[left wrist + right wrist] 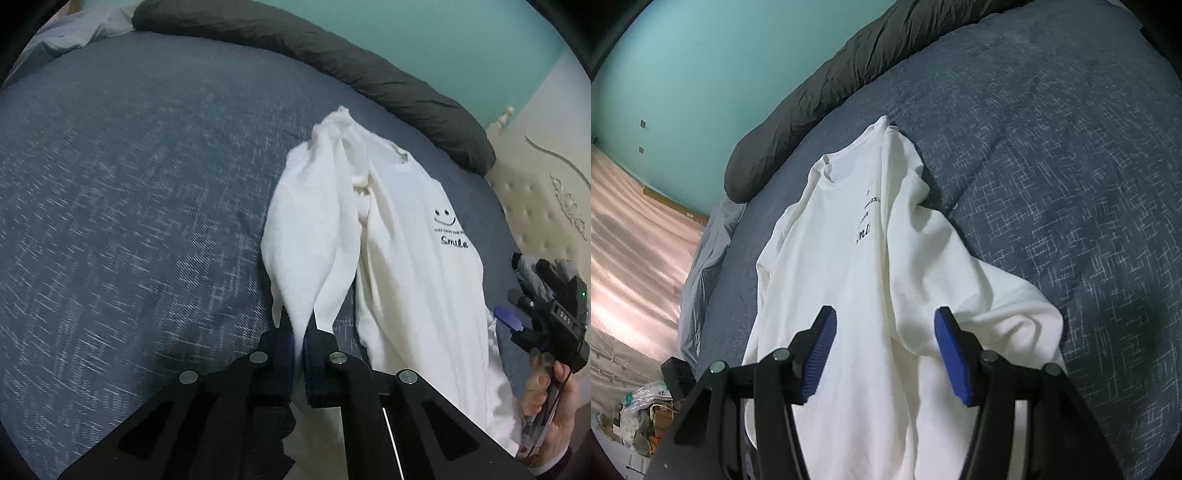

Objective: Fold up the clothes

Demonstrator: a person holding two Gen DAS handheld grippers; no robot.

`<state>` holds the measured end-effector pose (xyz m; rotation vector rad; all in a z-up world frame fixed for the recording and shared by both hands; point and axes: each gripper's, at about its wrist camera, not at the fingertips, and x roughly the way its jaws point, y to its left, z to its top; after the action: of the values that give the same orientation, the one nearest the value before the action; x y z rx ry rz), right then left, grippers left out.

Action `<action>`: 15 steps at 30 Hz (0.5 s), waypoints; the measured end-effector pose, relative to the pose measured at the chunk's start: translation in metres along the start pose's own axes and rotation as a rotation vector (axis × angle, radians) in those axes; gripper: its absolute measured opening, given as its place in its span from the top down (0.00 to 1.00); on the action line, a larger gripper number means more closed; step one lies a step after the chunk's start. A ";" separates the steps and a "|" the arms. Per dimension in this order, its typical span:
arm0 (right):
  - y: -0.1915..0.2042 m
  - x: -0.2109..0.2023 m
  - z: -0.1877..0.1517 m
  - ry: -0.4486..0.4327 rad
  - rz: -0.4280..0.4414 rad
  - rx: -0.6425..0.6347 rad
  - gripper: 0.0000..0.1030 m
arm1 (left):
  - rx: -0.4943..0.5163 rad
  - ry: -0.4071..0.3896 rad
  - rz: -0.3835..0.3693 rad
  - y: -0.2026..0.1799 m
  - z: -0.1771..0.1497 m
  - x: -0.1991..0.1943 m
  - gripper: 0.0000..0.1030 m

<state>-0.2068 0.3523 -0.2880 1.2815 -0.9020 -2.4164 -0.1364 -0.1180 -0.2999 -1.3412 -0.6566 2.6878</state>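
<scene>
Blue-grey bedding point(129, 203) covers the bed that serves as the work surface, with a dark grey bolster point(314, 48) along its far edge and a teal wall point(701, 66) behind. One white T-shirt point(406, 240) lies on the bedding near the front edge, print side up, neckline pointing toward the bolster; a smiley and the word "Smile" show on the chest. The left gripper point(300, 332) is clenched on a hem or sleeve edge of the shirt's left portion, and white cloth runs taut from between its pads up to a bunched peak at the far end. That left portion is lifted and gathered against the body rather than laid flat. The right gripper point(884, 354) hovers over the lower middle of the shirt with its blue pads point(820, 354) spread apart and nothing between them; whether they touch the fabric cannot be told. In the left wrist view the person's hand point(550, 402) grips the right gripper's handle. Judged status: folding is at an early stage. One side is being drawn in; the right side, the crosswise fold and final smoothing remain to be done.
</scene>
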 end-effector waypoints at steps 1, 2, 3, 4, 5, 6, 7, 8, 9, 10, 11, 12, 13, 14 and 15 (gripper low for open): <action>0.000 0.000 0.000 -0.001 0.001 0.000 0.46 | -0.001 -0.009 0.001 0.002 0.001 -0.004 0.96; 0.000 0.000 0.000 -0.001 0.001 0.000 0.46 | -0.007 -0.017 -0.001 0.005 0.004 -0.007 0.96; 0.000 0.000 0.000 -0.001 0.002 0.001 0.46 | -0.012 -0.026 -0.002 0.008 0.006 -0.011 0.96; 0.000 0.000 0.000 -0.001 0.002 0.001 0.46 | -0.014 -0.035 0.003 0.011 0.008 -0.015 0.96; 0.000 -0.001 0.000 -0.004 0.003 0.003 0.46 | -0.010 -0.047 0.022 0.014 0.009 -0.020 0.96; 0.000 -0.001 0.001 -0.007 0.005 0.005 0.46 | -0.018 -0.056 0.032 0.018 0.010 -0.024 0.96; 0.000 -0.002 0.002 -0.009 0.008 0.008 0.46 | -0.032 -0.059 0.036 0.021 0.012 -0.027 0.96; -0.001 -0.002 0.004 -0.014 0.011 0.011 0.46 | -0.037 -0.059 0.050 0.024 0.013 -0.029 0.96; -0.001 -0.003 0.006 -0.023 0.015 0.016 0.46 | -0.040 -0.059 0.063 0.026 0.015 -0.032 0.96; -0.002 -0.004 0.008 -0.033 0.018 0.020 0.46 | -0.041 -0.058 0.074 0.027 0.019 -0.034 0.96; -0.003 -0.005 0.010 -0.041 0.020 0.025 0.46 | -0.036 -0.056 0.087 0.028 0.023 -0.037 0.96; -0.005 -0.006 0.012 -0.046 0.023 0.033 0.46 | -0.017 -0.053 0.108 0.026 0.027 -0.040 0.96; -0.006 -0.007 0.013 -0.050 0.027 0.040 0.46 | 0.006 -0.052 0.129 0.023 0.033 -0.044 0.96; -0.008 -0.008 0.014 -0.050 0.035 0.045 0.46 | 0.031 -0.053 0.148 0.020 0.040 -0.048 0.96; -0.008 -0.008 0.014 -0.046 0.038 0.047 0.46 | 0.057 -0.057 0.166 0.016 0.049 -0.055 0.96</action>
<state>-0.2135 0.3683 -0.2821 1.2180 -0.9921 -2.4184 -0.1387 -0.1629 -0.2392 -1.3671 -0.4898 2.8596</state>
